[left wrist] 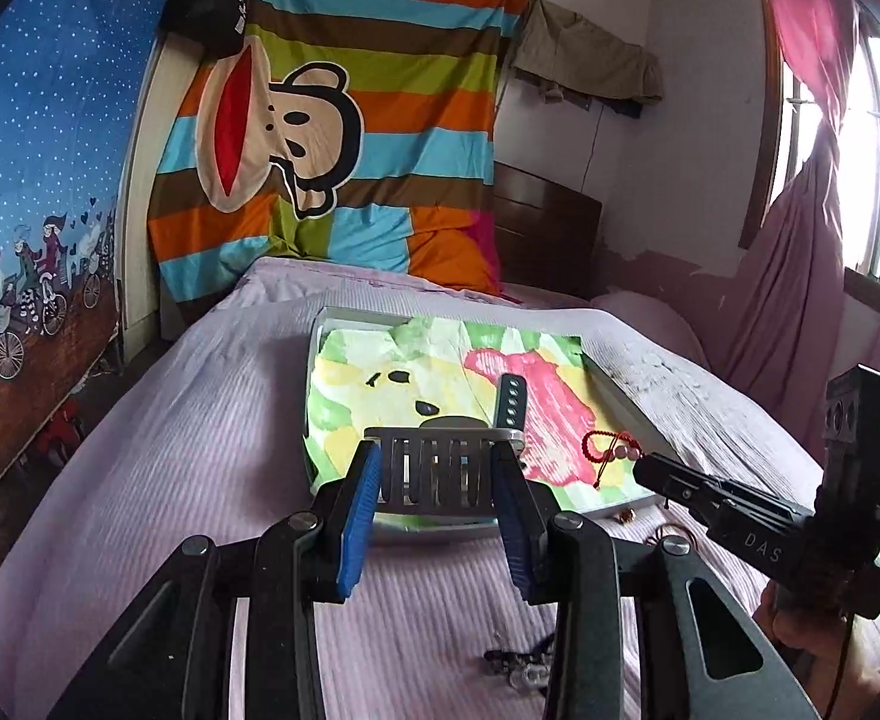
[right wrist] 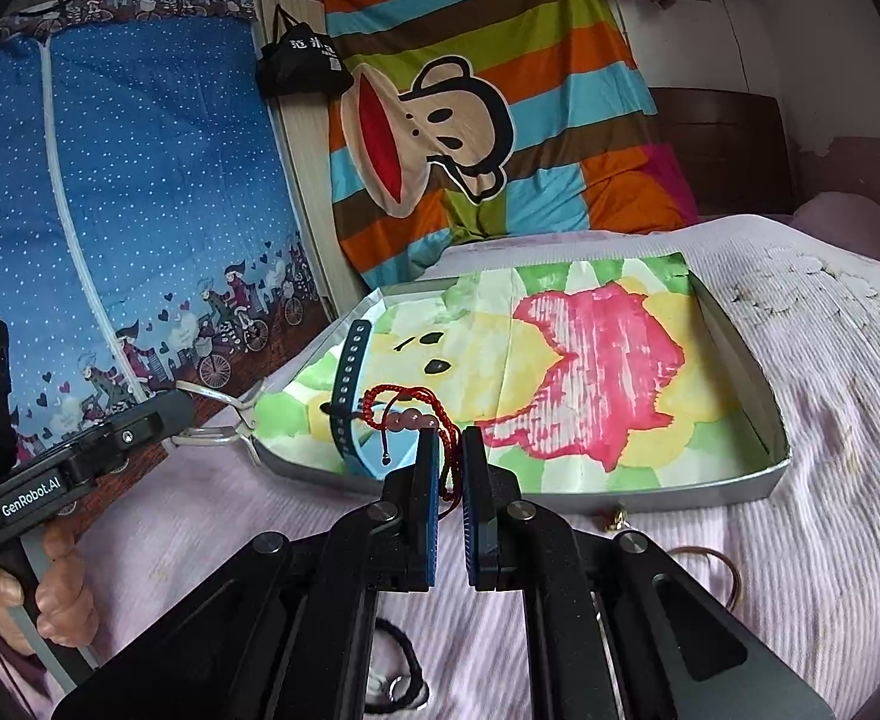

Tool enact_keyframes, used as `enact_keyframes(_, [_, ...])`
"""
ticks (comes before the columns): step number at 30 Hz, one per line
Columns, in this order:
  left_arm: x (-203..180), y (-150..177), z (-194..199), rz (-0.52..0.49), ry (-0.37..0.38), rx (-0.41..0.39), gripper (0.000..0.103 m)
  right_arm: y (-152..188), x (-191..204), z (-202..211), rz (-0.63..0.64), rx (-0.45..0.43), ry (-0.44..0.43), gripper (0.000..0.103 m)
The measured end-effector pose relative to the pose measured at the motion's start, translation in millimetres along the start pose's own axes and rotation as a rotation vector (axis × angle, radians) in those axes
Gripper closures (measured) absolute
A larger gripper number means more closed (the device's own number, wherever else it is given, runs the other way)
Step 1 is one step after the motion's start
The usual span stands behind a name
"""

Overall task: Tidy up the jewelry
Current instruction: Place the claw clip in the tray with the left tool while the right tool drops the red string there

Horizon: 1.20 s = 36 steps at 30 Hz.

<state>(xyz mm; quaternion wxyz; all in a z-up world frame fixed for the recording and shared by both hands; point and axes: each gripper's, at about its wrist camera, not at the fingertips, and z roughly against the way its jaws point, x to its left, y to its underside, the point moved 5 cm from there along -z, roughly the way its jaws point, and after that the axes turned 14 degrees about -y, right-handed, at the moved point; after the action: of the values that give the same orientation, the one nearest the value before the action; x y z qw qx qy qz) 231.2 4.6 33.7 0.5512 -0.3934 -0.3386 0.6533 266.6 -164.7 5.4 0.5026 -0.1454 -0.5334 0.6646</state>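
Note:
A shallow grey box lined with colourful painted paper lies on the pink bed; it also shows in the right wrist view. My left gripper is shut on a silver metal hair clip held over the box's near edge. A dark watch band lies in the box, also seen from the right. My right gripper is shut on a red cord bracelet with pink beads, over the box's near part; it shows from the left too.
On the bedspread near the box lie a small gold piece, a brown ring-shaped band, a black hair tie and a dark clip. A striped monkey blanket hangs behind; a blue printed wardrobe stands left.

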Motion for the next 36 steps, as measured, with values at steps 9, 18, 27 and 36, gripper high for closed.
enact_keyframes(9, [6, 3, -61, 0.024, -0.068, 0.155, 0.068, -4, -27, -58, -0.043, 0.149, 0.054, 0.096])
enact_keyframes(18, [5, 13, -67, 0.005, -0.082, 0.206, 0.067, 9, -37, -76, -0.053, 0.230, 0.065, 0.095])
enact_keyframes(27, [3, 21, -44, -0.014, -0.084, 0.138, 0.032, 14, -35, -52, -0.039, 0.137, 0.051, 0.074])
enact_keyframes(36, [18, 27, -2, 0.050, -0.105, 0.021, 0.000, 12, -16, 19, 0.056, -0.063, 0.133, 0.020])
